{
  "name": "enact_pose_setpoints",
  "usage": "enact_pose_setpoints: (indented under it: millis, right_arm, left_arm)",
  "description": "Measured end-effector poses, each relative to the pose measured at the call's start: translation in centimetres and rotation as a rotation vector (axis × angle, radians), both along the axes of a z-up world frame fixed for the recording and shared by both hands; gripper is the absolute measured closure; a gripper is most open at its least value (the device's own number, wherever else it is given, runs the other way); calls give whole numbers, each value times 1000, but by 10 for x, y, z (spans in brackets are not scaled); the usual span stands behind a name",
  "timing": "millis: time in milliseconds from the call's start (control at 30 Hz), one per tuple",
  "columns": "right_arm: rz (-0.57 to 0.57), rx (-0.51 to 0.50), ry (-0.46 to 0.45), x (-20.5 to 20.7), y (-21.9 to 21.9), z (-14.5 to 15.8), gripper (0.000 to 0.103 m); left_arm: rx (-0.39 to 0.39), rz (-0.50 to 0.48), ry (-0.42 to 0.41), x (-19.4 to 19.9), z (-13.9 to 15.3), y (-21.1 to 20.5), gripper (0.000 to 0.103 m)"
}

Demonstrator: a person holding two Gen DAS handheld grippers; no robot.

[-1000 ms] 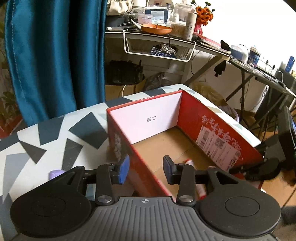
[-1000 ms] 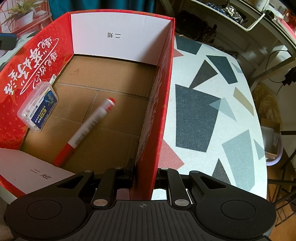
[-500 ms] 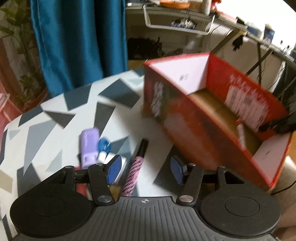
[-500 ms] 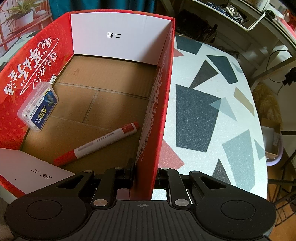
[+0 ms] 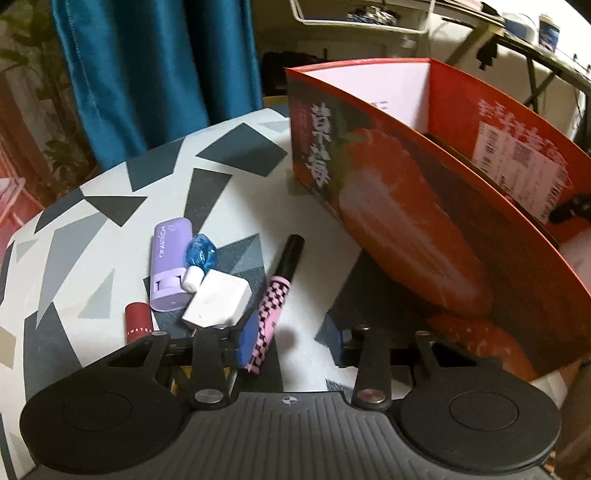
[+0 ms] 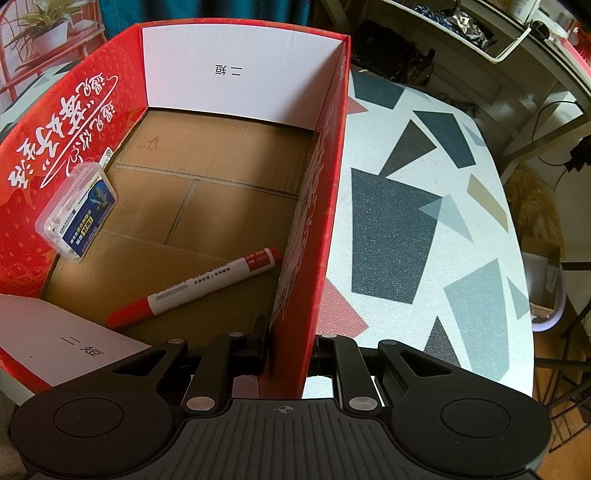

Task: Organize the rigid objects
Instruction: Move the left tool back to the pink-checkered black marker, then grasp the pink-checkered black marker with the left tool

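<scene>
A red cardboard box [image 5: 406,206] stands on the patterned table; its wall also shows in the right wrist view [image 6: 317,229]. My right gripper [image 6: 290,350] is shut on that wall. Inside lie a red-and-white marker [image 6: 210,282] and a clear plastic case [image 6: 77,212]. My left gripper [image 5: 293,341] is open and empty, low over the table left of the box. A pink checkered pen [image 5: 275,304] lies between its fingers. Beside it lie a white block [image 5: 218,301], a purple case [image 5: 170,264], a blue bottle [image 5: 199,256] and a red tube [image 5: 138,321].
A blue curtain [image 5: 147,70] hangs behind the table. Desks and a wire basket [image 5: 354,18] stand at the back. The table's edge [image 6: 524,258] runs right of the box, with a stretch of bare patterned top [image 6: 406,221] between.
My left gripper swung left, out of the box, and came down over the loose items on the table. The marker in the box rolled and settled near the right wall. The right gripper held still.
</scene>
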State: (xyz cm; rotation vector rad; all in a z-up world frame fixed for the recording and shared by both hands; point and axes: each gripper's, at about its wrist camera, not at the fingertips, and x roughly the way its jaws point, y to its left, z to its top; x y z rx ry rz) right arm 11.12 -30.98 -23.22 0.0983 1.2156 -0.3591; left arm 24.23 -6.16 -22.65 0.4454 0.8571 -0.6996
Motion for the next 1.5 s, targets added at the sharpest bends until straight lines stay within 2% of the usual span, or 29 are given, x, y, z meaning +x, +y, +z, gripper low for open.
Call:
enact_pose_setpoints:
  millis: [67, 200, 367, 500, 733, 900, 1100, 1200, 1333, 1500]
  right_arm:
    - [1, 0, 1, 0, 0, 0, 88]
    - [2, 1, 3, 1, 0, 0, 88]
    - [2, 2, 3, 2, 0, 0, 88]
    - [7, 2, 7, 2, 0, 0, 88]
    - [9, 4, 8, 1, -1, -1, 88]
    - [8, 4, 8, 1, -1, -1, 88]
    - [9, 4, 8, 1, -1, -1, 88]
    - [9, 4, 8, 1, -1, -1, 88]
    - [9, 4, 7, 1, -1, -1, 88]
    - [8, 3, 3, 1, -1, -1, 88]
  left_arm:
    - [-13, 21, 7, 5, -1, -2, 73]
    - [-48, 44, 19, 12, -4, -10, 73]
    - [-5, 78, -23, 16, -14, -24, 74]
    - [-22, 110, 3, 21, -19, -22, 75]
    - [-14, 94, 29, 12, -20, -15, 84]
    - [-14, 68, 31, 0, -21, -14, 85]
    - [-25, 65, 106, -12, -24, -14, 86]
    - [-29, 64, 90, -21, -26, -15, 86]
    - [-53, 93, 106, -19, -26, -13, 86]
    - [-47, 114, 108, -20, -26, -15, 86]
